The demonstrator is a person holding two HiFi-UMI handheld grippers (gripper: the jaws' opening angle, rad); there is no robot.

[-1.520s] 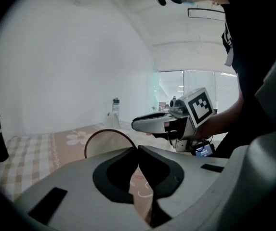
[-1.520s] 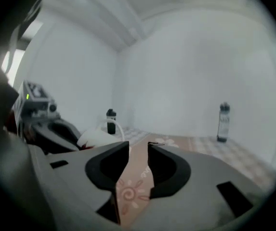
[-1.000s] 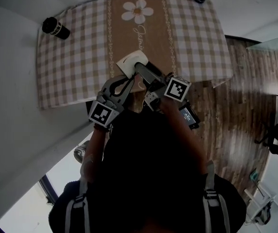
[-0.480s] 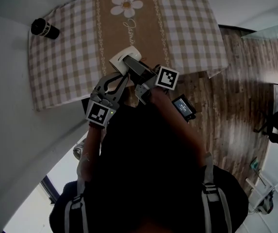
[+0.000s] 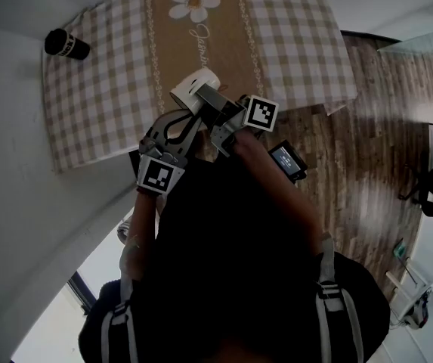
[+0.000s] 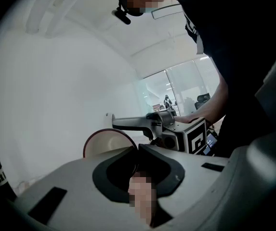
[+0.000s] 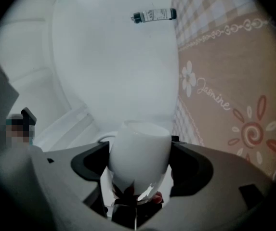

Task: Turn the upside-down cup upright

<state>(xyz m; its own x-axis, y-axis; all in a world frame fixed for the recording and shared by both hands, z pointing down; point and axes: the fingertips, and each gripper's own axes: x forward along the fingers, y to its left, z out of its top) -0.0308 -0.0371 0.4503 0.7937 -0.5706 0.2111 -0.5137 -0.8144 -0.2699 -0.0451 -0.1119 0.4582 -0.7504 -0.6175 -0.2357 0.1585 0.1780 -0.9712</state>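
two tools: right tool (image 7: 140, 163) grips the white cup (image 7: 138, 146); left tool (image 6: 136, 150) clenched empty.

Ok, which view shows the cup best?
The right gripper view: the cup fills the centre, clamped between the jaws. The head view shows it small, half hidden by the right gripper; the left gripper view, only one round end.

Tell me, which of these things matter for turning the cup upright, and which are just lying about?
Part of the job:
- white ceramic cup, clamped in the right hand-held gripper
- left hand-held gripper, shut with nothing in it, close by the cup

Just lying about:
- black cylindrical bottle with a white label
- checked tablecloth with a beige flowered runner
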